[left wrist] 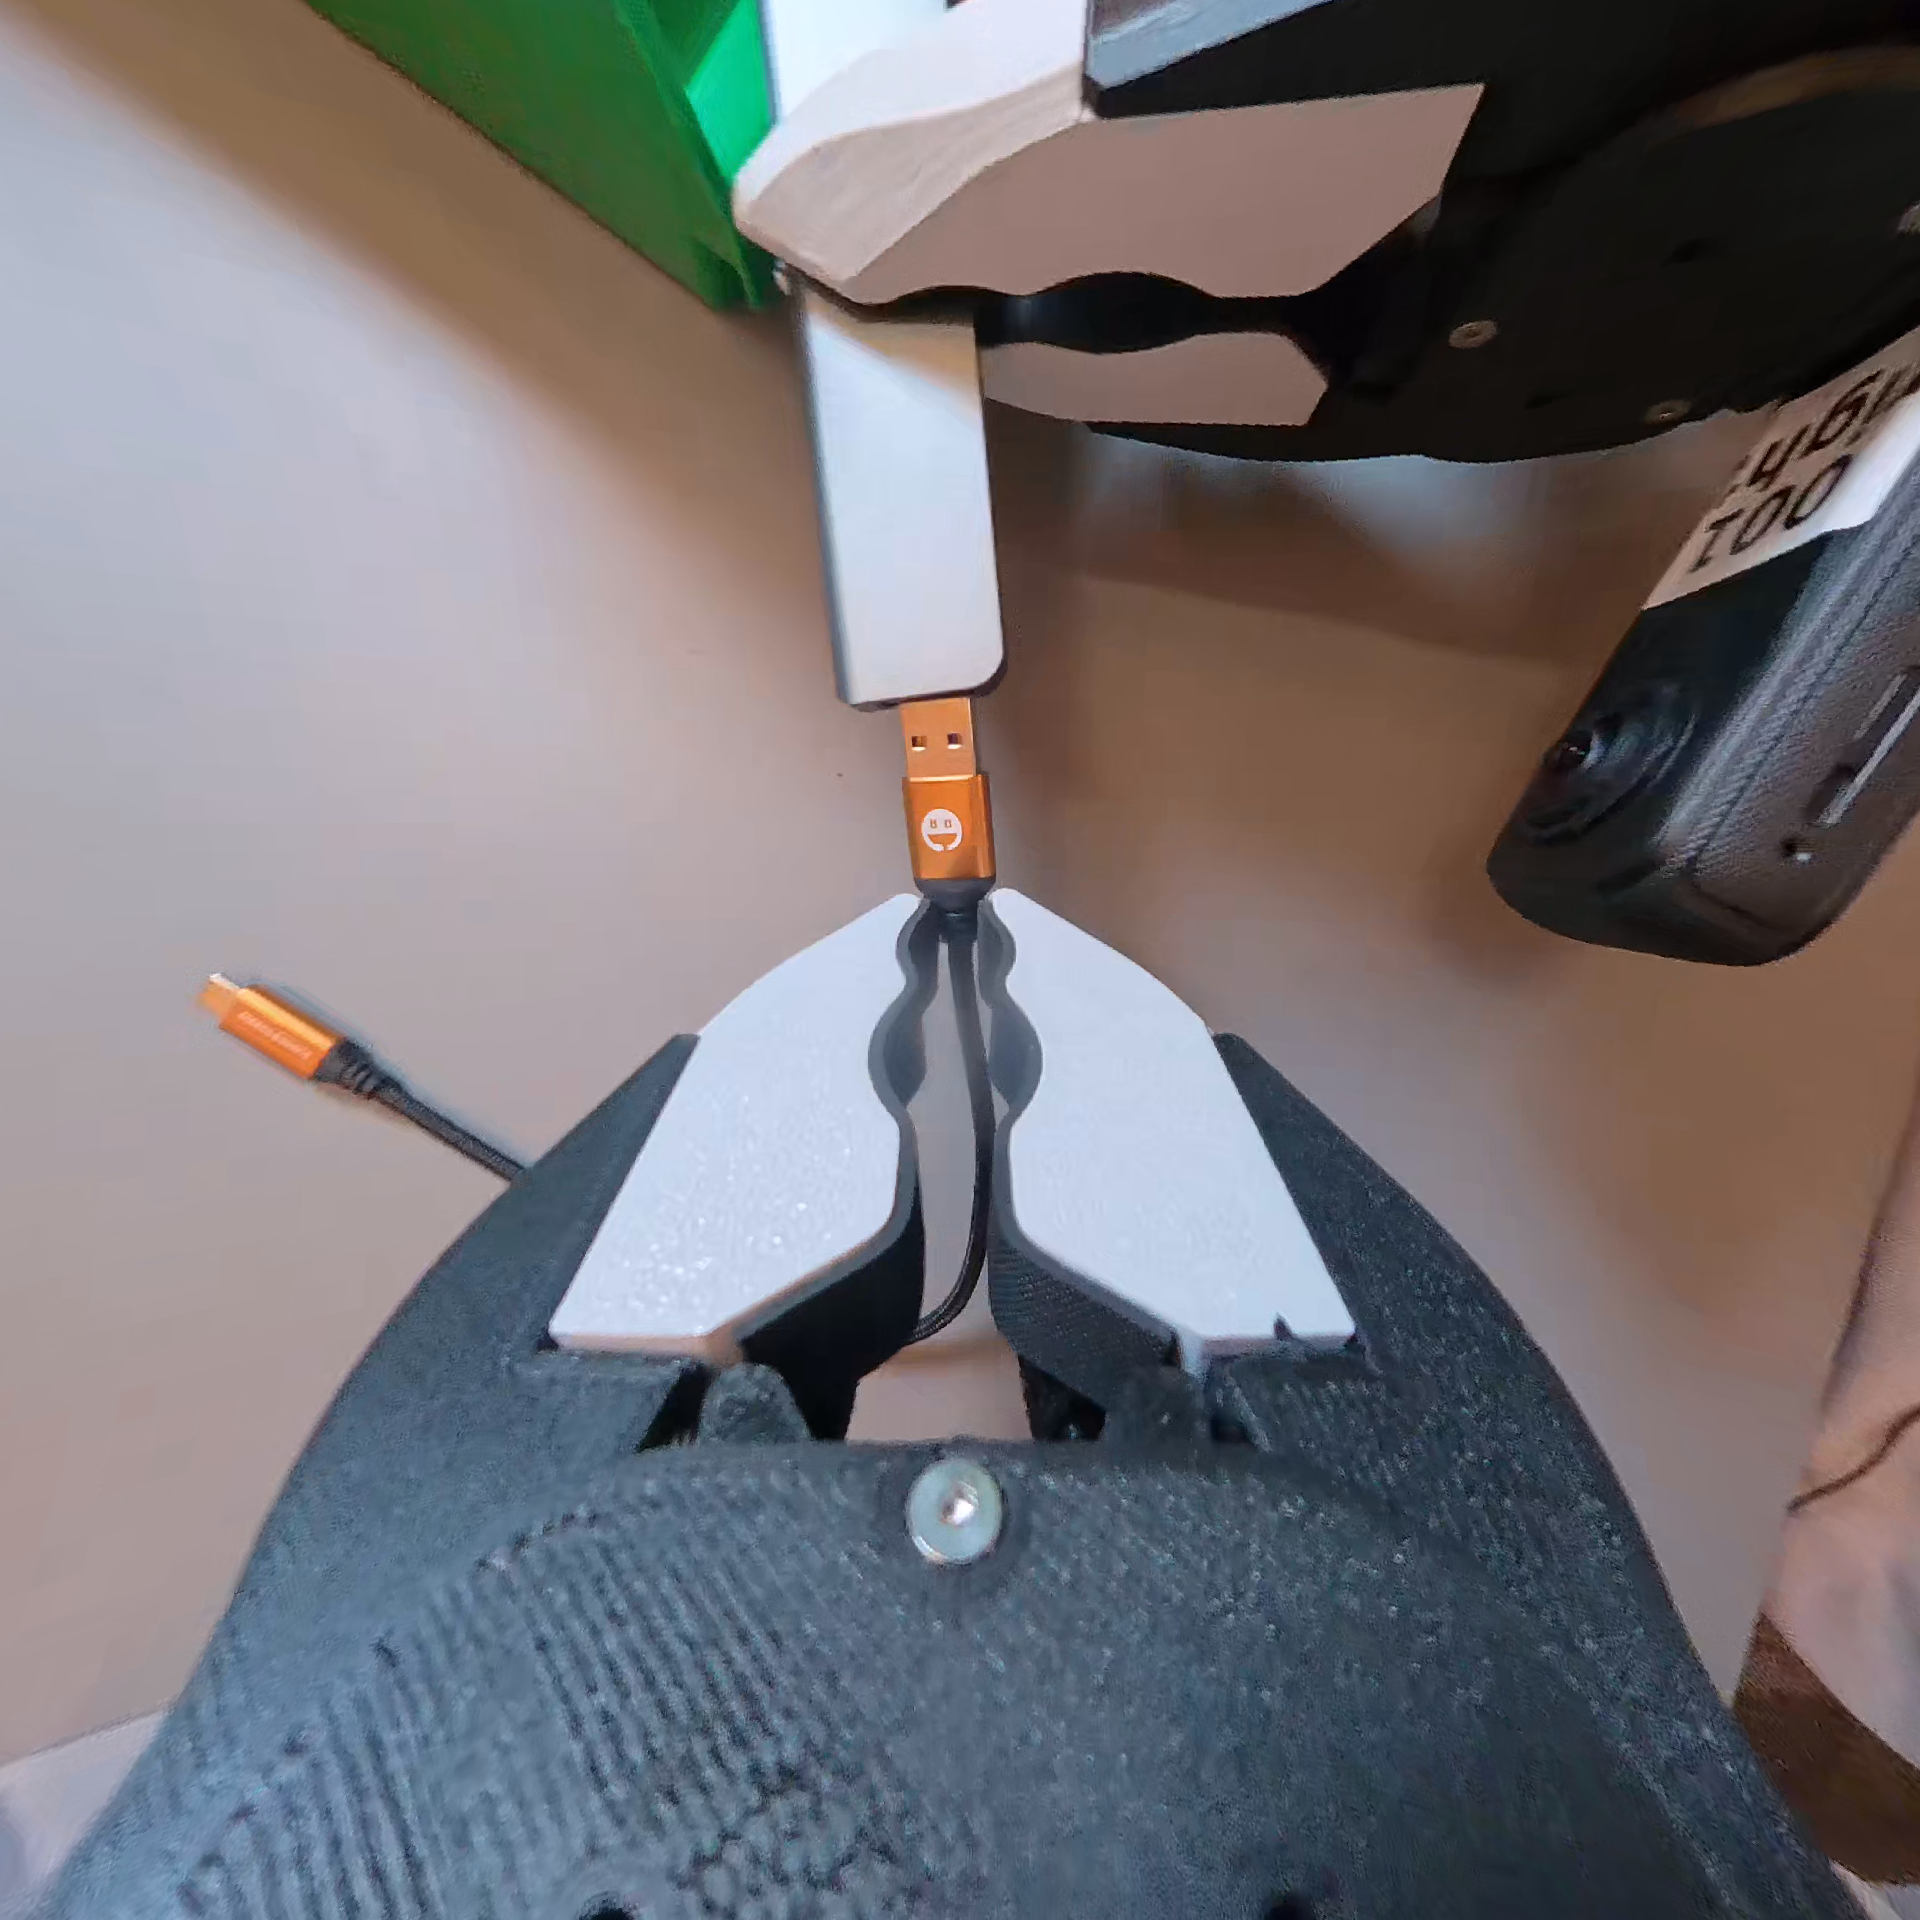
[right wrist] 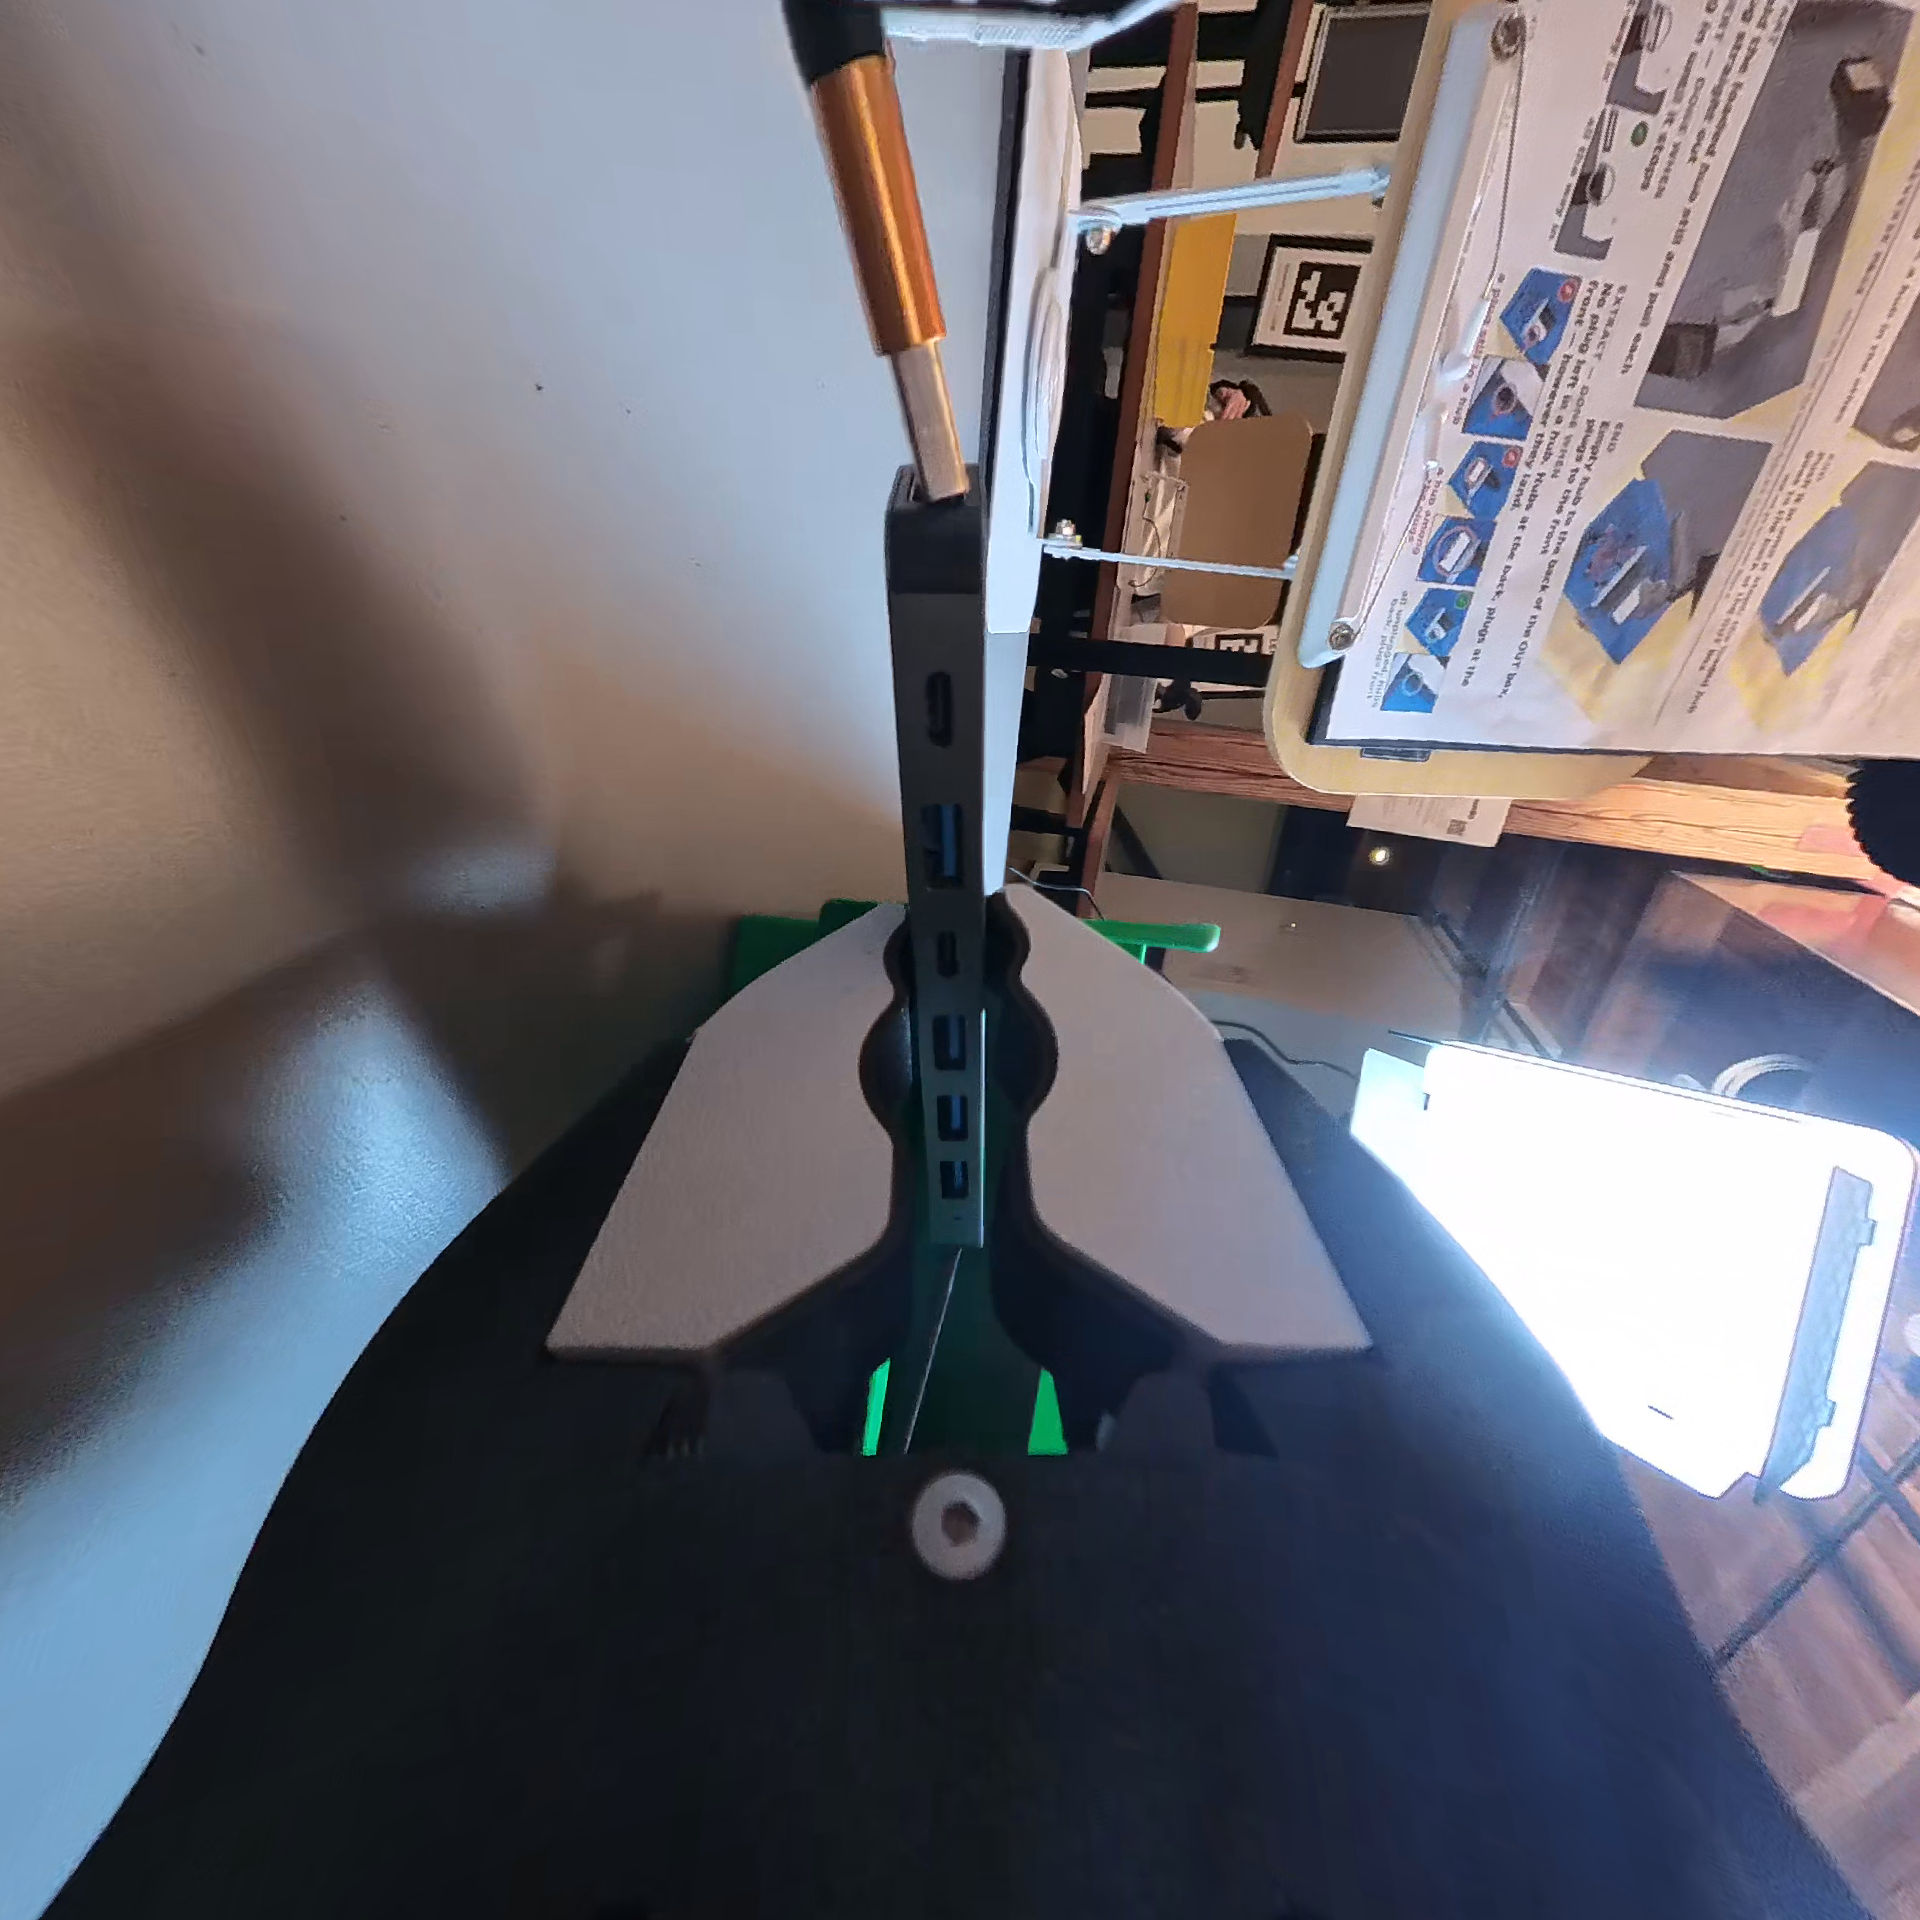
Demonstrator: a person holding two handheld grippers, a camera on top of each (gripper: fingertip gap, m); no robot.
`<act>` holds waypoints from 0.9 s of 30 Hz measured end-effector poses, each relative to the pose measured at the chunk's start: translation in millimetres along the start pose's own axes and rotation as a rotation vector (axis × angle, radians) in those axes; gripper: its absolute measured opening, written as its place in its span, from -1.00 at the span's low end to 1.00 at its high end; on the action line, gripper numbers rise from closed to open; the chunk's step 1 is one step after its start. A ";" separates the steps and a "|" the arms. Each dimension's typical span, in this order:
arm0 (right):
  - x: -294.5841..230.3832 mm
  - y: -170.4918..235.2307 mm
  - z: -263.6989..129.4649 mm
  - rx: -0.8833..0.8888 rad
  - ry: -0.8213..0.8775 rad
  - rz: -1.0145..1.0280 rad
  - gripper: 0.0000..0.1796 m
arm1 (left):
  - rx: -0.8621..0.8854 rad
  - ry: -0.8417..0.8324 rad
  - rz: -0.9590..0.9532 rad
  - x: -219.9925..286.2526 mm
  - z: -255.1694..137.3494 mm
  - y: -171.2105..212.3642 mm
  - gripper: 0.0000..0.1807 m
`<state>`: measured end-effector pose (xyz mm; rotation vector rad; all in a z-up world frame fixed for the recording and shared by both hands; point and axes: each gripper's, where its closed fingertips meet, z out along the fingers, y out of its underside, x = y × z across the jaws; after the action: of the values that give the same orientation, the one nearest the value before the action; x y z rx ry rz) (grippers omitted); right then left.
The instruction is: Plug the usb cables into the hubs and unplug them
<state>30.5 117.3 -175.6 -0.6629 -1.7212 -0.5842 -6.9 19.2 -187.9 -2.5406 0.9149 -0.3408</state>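
Orange plug (left wrist: pixel 945 795), clamped by the cable in our left gripper (left wrist: pixel 954 914), points along the hub (left wrist: pixel 902 499) (right gripper (right wrist: pixel 956 920) clamps it) but enters slightly tilted.

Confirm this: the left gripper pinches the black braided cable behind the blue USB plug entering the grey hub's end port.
Not quite: the USB plug is orange, as the left wrist view shows. The left gripper does pinch its black braided cable at the slim grey hub.

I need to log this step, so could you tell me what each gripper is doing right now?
Left gripper: closed on the black cable just behind the orange USB plug.
Right gripper: closed on the grey hub.
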 end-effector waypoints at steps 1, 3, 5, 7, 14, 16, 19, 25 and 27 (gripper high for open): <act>-0.5 -1.3 -0.3 0.000 0.005 -0.011 -0.88 | -0.001 0.027 -0.006 2.3 1.3 1.6 -0.92; -0.7 -2.9 -0.6 0.000 0.014 -0.025 -0.88 | 0.003 0.049 -0.022 2.3 3.0 3.1 -0.92; -1.0 -3.1 -0.7 0.001 0.017 -0.033 -0.88 | 0.015 0.068 -0.044 0.6 3.4 3.6 -0.92; -1.7 -3.7 -1.2 0.002 0.018 -0.043 -0.88 | 0.019 0.081 -0.074 -1.9 4.8 5.1 -0.92; -9.7 -11.4 -4.7 0.021 0.013 -0.095 -0.88 | -0.101 0.023 -0.030 -1.0 15.4 18.2 -0.92; -10.1 -11.8 -5.8 0.022 0.013 -0.096 -0.88 | -0.129 -0.009 0.003 1.4 16.5 18.4 -0.92; -9.4 -12.2 -7.5 0.031 0.012 -0.092 -0.88 | -0.137 -0.026 0.032 4.6 15.6 15.6 -0.92; -13.0 -16.9 -12.8 0.077 0.025 -0.158 -0.89 | -0.069 0.027 0.019 4.6 10.6 13.6 -0.92; -16.9 -20.2 -15.9 0.091 0.008 -0.154 -0.89 | -0.063 0.034 0.024 4.7 10.8 16.2 -0.92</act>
<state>30.8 89.7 -189.3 -0.4661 -1.7907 -0.6109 -8.3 8.1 -204.5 -2.5861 0.9829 -0.3535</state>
